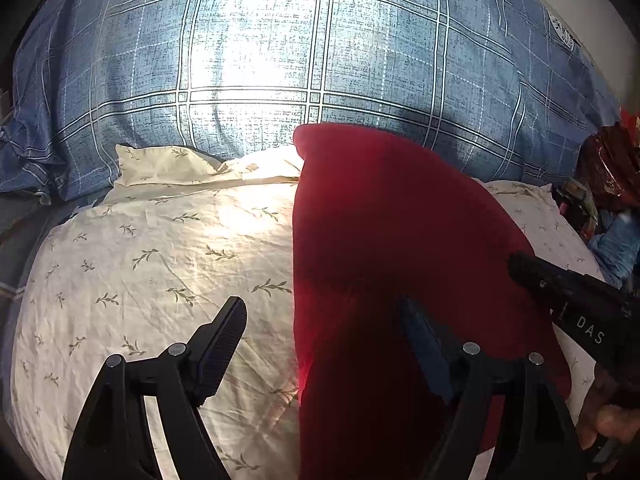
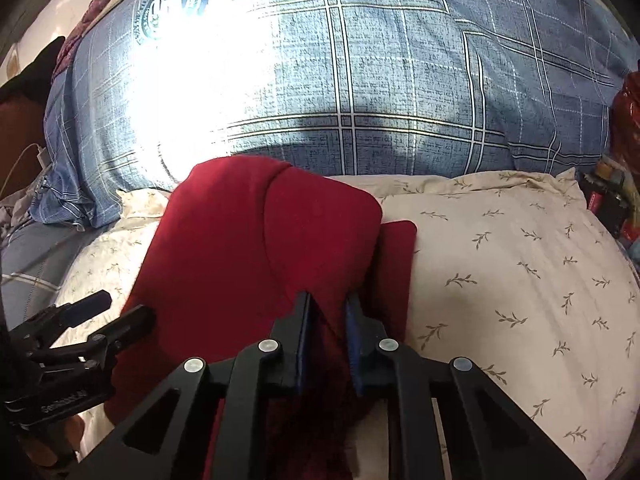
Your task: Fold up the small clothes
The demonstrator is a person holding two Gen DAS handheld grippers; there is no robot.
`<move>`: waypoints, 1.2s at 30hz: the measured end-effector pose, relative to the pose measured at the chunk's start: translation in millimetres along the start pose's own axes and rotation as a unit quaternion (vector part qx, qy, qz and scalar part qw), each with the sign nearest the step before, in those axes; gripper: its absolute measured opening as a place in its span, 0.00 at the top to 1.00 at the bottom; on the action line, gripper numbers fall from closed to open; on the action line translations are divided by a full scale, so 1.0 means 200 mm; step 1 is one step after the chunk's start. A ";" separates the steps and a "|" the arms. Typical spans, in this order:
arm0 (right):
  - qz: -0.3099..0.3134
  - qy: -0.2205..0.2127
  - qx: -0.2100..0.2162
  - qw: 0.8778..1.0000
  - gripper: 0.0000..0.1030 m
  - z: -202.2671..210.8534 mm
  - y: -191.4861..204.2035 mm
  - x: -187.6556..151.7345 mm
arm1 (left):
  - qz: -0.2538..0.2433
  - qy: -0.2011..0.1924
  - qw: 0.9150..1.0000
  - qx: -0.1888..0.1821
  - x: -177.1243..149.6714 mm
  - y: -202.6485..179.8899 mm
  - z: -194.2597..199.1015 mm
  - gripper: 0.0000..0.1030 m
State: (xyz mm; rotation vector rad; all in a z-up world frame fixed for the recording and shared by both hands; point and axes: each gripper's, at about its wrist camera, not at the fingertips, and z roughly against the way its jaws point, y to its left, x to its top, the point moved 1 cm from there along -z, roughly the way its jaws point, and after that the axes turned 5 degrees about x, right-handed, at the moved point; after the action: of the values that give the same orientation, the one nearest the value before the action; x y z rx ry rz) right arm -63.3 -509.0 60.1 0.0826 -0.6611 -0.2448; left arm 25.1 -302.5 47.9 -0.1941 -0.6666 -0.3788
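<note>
A dark red garment (image 1: 380,232) lies on a cream leaf-print pillow (image 1: 160,264). In the left wrist view my left gripper (image 1: 324,312) is open, its left finger over the pillow and its right finger over the red cloth's left part. In the right wrist view the red garment (image 2: 248,248) is partly folded, one layer doubled over another. My right gripper (image 2: 330,308) is shut on a raised fold of the red cloth near its right edge. The left gripper (image 2: 120,312) shows at the garment's left edge, jaws apart.
A large blue plaid duvet (image 1: 320,60) rises behind the pillow (image 2: 520,280). Red and dark packets (image 1: 608,168) lie at the far right. A white cable (image 2: 24,160) and grey sheet are at the left. The right gripper's body (image 1: 580,312) enters from the right.
</note>
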 end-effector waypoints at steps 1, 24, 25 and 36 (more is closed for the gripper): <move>-0.001 0.006 0.002 1.000 0.84 -0.02 -0.01 -0.01 | -0.001 0.002 1.000 -0.001 0.00 0.00 -0.01 0.22; -0.141 0.003 0.160 0.977 0.15 -0.18 -0.26 -0.01 | 0.014 0.029 0.998 -0.057 0.05 0.04 -0.18 0.08; -0.139 0.004 0.159 0.977 0.15 -0.18 -0.25 -0.01 | 0.014 0.029 0.998 -0.057 0.05 0.04 -0.18 0.08; -0.114 0.011 0.156 0.981 0.13 -0.22 -0.22 0.00 | 0.015 0.023 0.998 -0.059 0.05 0.03 -0.22 0.06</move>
State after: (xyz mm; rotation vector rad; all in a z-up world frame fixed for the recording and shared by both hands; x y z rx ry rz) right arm -45.0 -551.0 18.2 0.4635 -0.6635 -0.3579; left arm 59.1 -313.2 20.8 -0.3067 -0.5956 -0.3929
